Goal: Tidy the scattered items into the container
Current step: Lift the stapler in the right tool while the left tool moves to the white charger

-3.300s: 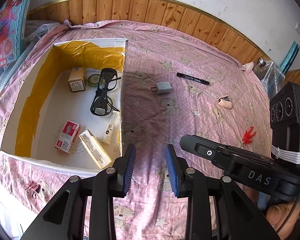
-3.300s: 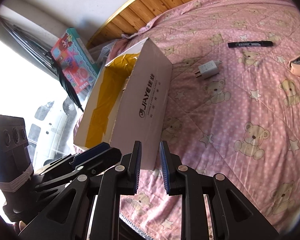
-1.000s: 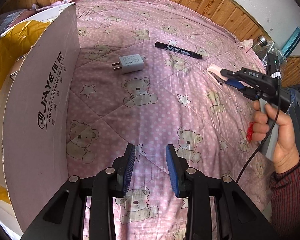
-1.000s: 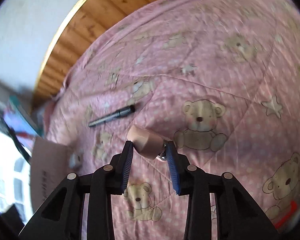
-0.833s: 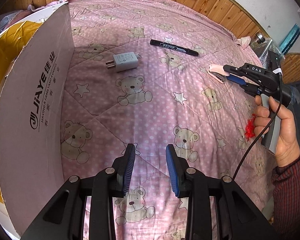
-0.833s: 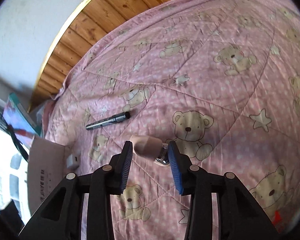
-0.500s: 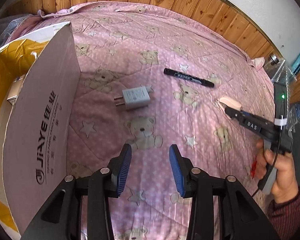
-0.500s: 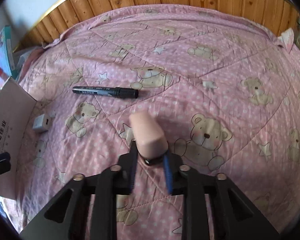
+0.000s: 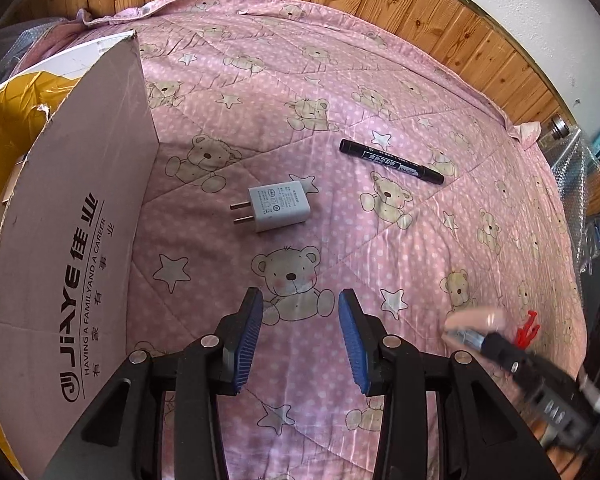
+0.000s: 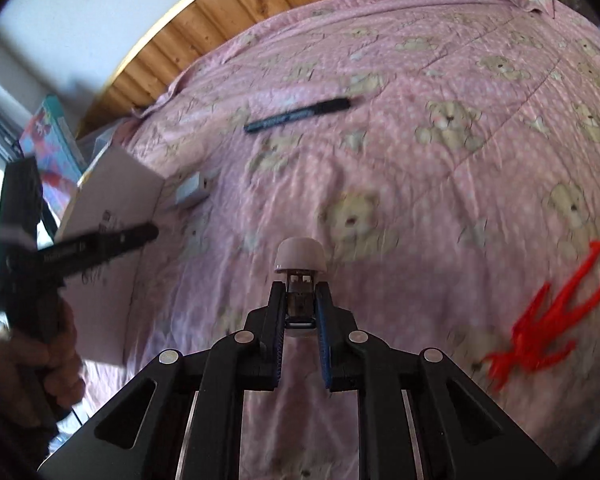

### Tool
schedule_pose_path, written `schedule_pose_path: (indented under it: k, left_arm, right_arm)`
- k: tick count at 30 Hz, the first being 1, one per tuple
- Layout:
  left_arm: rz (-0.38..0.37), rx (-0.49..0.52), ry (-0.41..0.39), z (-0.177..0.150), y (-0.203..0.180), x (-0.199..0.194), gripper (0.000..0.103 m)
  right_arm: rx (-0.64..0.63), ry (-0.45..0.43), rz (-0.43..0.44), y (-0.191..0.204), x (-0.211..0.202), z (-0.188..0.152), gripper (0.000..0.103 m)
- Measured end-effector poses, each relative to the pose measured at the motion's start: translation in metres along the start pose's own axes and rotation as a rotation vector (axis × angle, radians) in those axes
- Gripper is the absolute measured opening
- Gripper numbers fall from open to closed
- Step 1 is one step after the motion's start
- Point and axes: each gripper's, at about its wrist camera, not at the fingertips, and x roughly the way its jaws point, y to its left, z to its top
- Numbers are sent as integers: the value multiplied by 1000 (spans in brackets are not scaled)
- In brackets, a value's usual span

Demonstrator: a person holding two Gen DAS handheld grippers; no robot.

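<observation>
While my right gripper has its jaws clamped on the metal end of a small stapler, the pink cap of that stapler juts forward past my fingertips, lifted above the bed quilt. My left gripper hangs over the quilt with its jaws spread apart and nothing between them; a printed bear lies in the gap below.

Ahead of my left jaws, a white charger plug lies flat on the quilt, its two prongs aimed toward the cardboard box. The box stands on the bed at my left, its printed side wall facing me and a yellow lining showing inside. Farther out, well apart from the charger, a black marker lies at a slant. A red plastic clip rests on the quilt to the right of the stapler, blurred in the right wrist view.

From the right wrist view, a hand grips the handle of my left gripper beside the box.
</observation>
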Motion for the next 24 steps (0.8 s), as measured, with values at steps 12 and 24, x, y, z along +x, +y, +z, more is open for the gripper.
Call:
schedule_pose_path:
  k: [12,24]
  left_arm:
    - [-24,-13,-4,-10,5,-12,41]
    - [-41,-57,39,-30,15,-5,41]
  right_arm:
    - [-75,-13,-26,27,-39,-41,45]
    - [-365,169,46,127,74,105,45]
